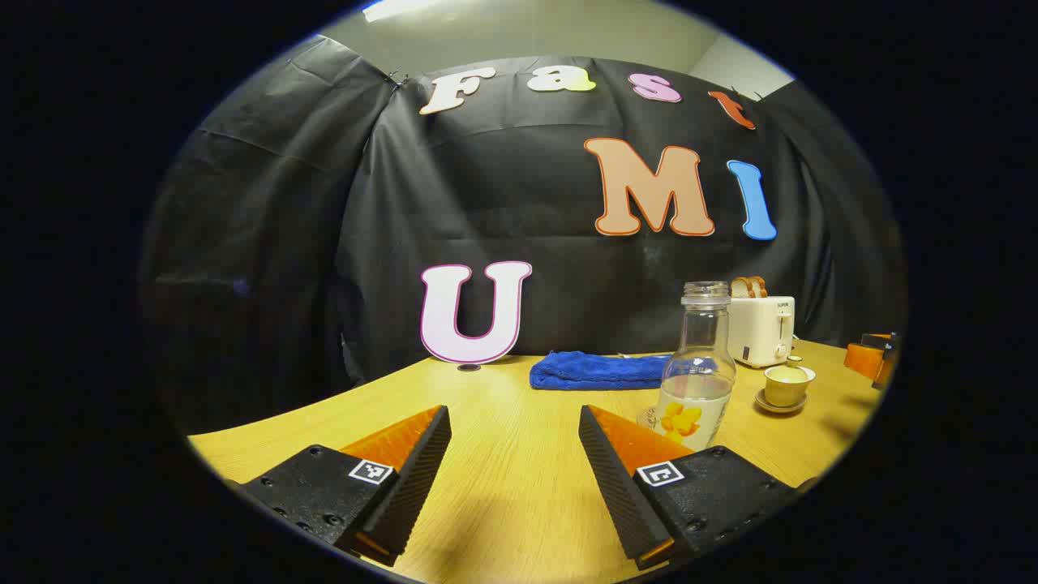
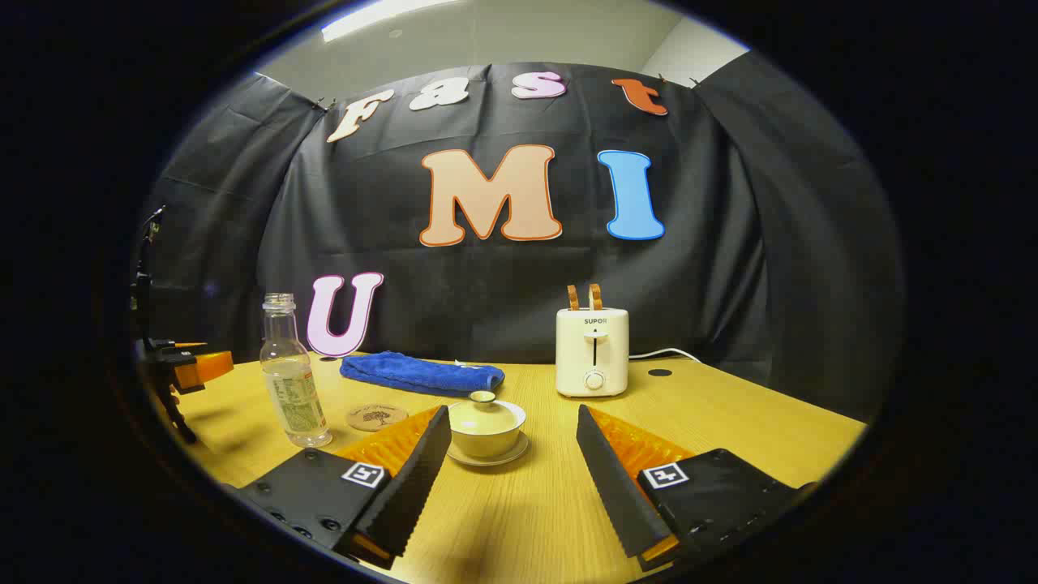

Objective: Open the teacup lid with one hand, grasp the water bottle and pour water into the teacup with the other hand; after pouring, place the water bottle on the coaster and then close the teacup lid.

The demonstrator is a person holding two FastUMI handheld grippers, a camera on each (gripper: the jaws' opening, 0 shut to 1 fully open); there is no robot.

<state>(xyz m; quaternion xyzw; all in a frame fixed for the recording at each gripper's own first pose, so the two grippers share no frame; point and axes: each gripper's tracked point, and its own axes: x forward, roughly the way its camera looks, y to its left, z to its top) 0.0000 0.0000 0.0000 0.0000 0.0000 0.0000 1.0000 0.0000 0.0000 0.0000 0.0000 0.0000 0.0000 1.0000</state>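
Both my grippers, left gripper (image 1: 515, 454) and right gripper (image 2: 513, 454), fingers apart over table (image 2: 527, 519), teacup (image 2: 486, 430) lidded, water bottle (image 2: 288, 373) beside coaster (image 2: 377, 417).

In the right gripper view, the water bottle (image 2: 289, 381) is standing left of the coaster (image 2: 377, 417); the lidded teacup (image 2: 486, 427) is sitting on its saucer (image 2: 488, 458), the toaster (image 2: 593, 351) behind-right, the towel (image 2: 422, 374) lying behind.

Blue towel (image 2: 422, 375), cream toaster (image 2: 593, 352), clear water bottle (image 1: 697, 369) with yellow-flower label, wood-grain table (image 2: 730, 422)
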